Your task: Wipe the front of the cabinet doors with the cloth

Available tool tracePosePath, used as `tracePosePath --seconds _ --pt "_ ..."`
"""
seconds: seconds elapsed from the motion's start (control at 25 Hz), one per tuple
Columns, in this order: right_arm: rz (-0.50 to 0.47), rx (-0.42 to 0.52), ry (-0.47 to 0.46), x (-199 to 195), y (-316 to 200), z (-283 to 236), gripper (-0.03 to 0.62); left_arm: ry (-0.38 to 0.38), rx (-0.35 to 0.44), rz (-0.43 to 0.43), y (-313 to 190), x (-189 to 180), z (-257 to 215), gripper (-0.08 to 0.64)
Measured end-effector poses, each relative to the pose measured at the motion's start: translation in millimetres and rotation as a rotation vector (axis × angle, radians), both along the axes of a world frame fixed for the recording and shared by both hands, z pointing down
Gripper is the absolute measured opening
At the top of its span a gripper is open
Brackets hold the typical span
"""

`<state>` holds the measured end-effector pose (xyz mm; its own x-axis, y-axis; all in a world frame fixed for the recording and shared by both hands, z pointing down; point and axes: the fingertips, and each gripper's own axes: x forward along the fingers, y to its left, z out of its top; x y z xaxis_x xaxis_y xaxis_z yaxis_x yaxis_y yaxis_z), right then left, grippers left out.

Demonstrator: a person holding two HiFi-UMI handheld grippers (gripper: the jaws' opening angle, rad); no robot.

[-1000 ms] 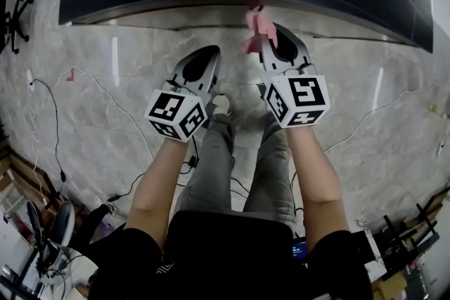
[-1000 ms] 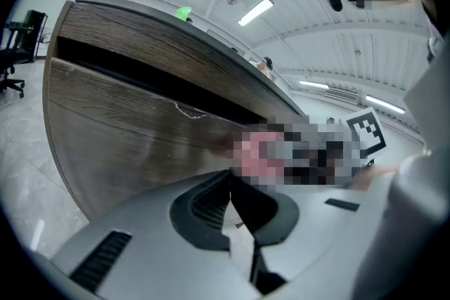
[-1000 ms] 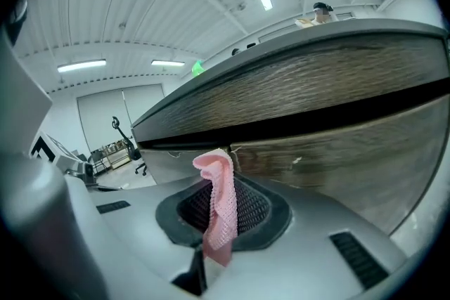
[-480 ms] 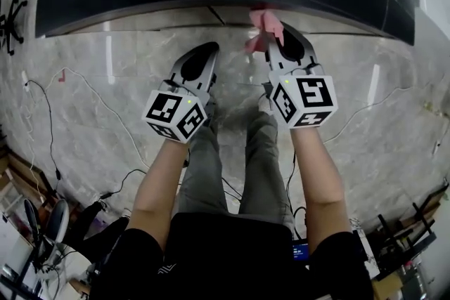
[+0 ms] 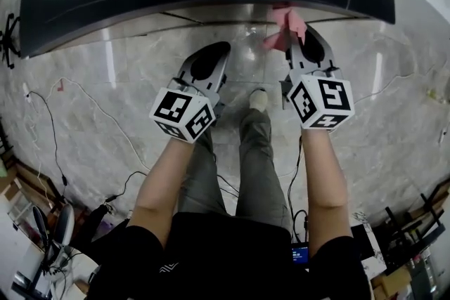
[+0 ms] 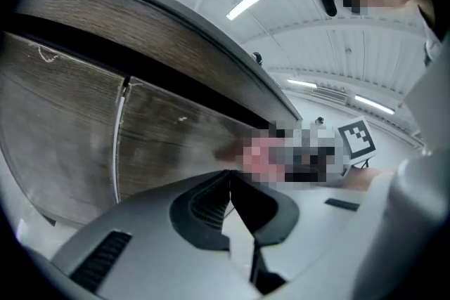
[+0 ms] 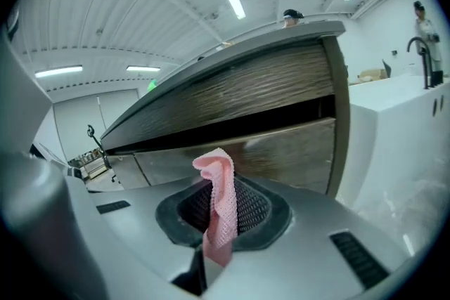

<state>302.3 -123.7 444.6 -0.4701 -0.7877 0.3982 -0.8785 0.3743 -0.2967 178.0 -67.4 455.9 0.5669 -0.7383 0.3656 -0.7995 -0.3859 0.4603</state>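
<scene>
One pink cloth (image 7: 219, 200) sits mid-frame in the right gripper view. We keep it pinched in the right gripper (image 5: 295, 40) w/ its free end poking past the tips, so fabric leads toward the cabinet doors (image 7: 281, 147) above it. We judge no contact yet. Left gripper (image 6: 230, 187), lower centre, is closed on nothing.

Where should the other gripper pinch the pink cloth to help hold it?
Probably the loose folded tip of the cloth, poking out past the right gripper, which is shut on its lower part. The left gripper, shut and empty, could open and come from its own side.
</scene>
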Motion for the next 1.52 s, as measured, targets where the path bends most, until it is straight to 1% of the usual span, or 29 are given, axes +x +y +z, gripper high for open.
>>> tracePosePath --seconds 0.16,0.32,0.44,0.56,0.64,0.76,0.92,1.08,1.16,1.36,1.52 --pt "0.071 -0.005 0.000 44.6 -4.8 2.0 0.048 0.006 -0.012 0.026 -2.6 27.9 3.1 0.009" --pt "0.096 -0.009 0.020 73.3 -7.6 5.7 0.048 0.016 -0.008 0.036 -9.6 49.5 5.4 0.009" --pt "0.095 -0.006 0.021 81.8 -5.2 6.8 0.048 0.027 -0.001 0.036 -12.2 61.4 6.5 0.009" --pt "0.063 -0.005 0.008 74.4 4.7 6.2 0.048 0.037 0.002 0.035 -8.6 67.2 5.9 0.009" --pt "0.027 -0.009 0.001 59.3 12.4 6.1 0.048 0.040 -0.003 0.031 -4.3 62.8 5.4 0.009" --pt "-0.032 -0.023 -0.011 25.3 21.6 10.7 0.048 0.036 -0.015 0.014 1.9 42.3 6.8 0.009" --pt "-0.116 -0.045 -0.018 -30.6 27.6 23.1 0.048 0.020 -0.023 -0.033 4.3 0.3 10.7 0.009" --pt "-0.234 -0.059 -0.011 -98.9 35.5 35.7 0.048 -0.004 -0.032 -0.087 7.7 -48.9 16.3 0.009" --pt "-0.278 -0.061 -0.008 -127.8 38.1 40.1 0.048 -0.015 -0.038 -0.111 11.6 -70.9 19.3 0.009" --pt "-0.315 -0.080 -0.012 -177.7 31.7 51.8 0.048 -0.033 -0.050 -0.155 15.9 -116.5 24.4 0.009" --pt "-0.324 -0.084 0.005 -204.4 23.0 58.6 0.048 -0.044 -0.055 -0.175 14.6 -144.4 27.4 0.009"
